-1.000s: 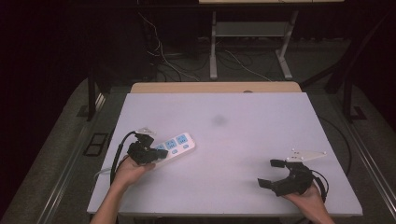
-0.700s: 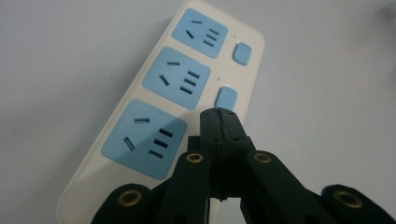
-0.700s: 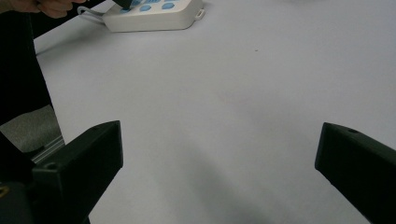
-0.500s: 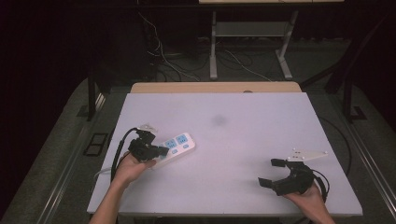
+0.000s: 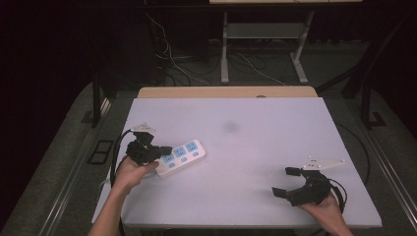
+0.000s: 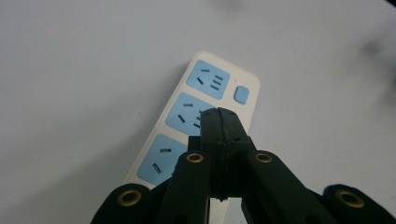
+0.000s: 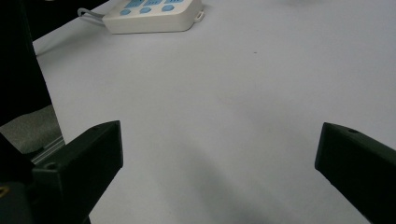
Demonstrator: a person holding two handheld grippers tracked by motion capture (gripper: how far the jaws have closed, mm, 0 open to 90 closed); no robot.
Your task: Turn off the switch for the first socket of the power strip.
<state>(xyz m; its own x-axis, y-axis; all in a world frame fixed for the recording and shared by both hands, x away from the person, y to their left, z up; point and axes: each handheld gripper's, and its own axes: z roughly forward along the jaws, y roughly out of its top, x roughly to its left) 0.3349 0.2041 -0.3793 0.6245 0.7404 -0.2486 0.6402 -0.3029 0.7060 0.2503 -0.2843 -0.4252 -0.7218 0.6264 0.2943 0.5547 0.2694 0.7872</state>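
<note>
A white power strip (image 5: 181, 154) with blue sockets lies at the table's left, also seen in the left gripper view (image 6: 196, 116) and far off in the right gripper view (image 7: 154, 14). My left gripper (image 5: 164, 150) hovers just above the strip's near end, jaws shut together with nothing between them; its closed tips (image 6: 219, 116) sit over the middle socket. My right gripper (image 5: 286, 181) rests near the front right of the table, jaws wide open and empty, pointing left across bare tabletop (image 7: 219, 121).
The white table (image 5: 275, 123) has a faint dark smudge (image 5: 230, 127) near its middle. The strip's grey cord (image 7: 91, 14) trails off the left edge. A wooden strip (image 5: 226, 92) lines the far edge; cables and a stand lie on the floor beyond.
My left gripper has lifted slightly above the power strip. The right gripper has stayed where it was.
</note>
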